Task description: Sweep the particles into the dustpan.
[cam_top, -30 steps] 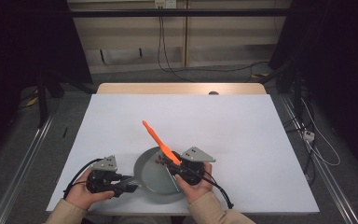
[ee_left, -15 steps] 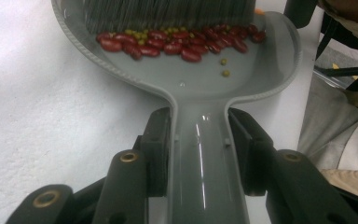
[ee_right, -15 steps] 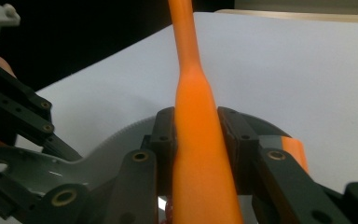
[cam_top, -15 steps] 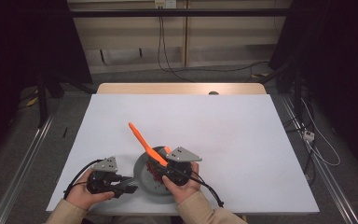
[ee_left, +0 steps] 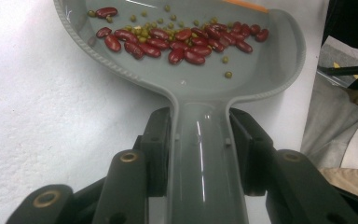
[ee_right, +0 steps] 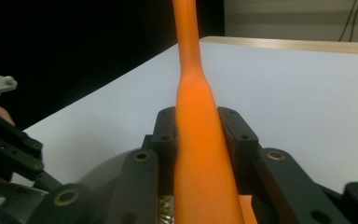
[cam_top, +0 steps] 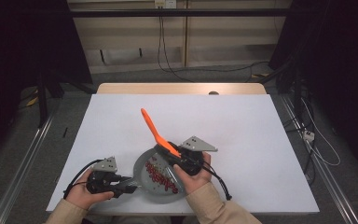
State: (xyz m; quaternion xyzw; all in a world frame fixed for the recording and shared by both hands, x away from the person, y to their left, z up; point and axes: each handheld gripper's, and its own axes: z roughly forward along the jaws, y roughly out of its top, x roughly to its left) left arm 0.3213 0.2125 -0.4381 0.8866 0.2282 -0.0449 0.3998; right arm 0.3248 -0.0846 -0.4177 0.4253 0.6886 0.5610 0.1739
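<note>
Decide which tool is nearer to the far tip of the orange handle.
Right. The right tool is clamped on the orange handle itself, below its far tip; the left tool sits farther back, gripping the grey dustpan.

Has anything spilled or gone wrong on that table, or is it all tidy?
Nothing stands out. The red beans and small green peas all lie inside the grey scoop, none on the white table. The left gripper clamps the scoop's handle; the right gripper clamps an orange tool.
</note>
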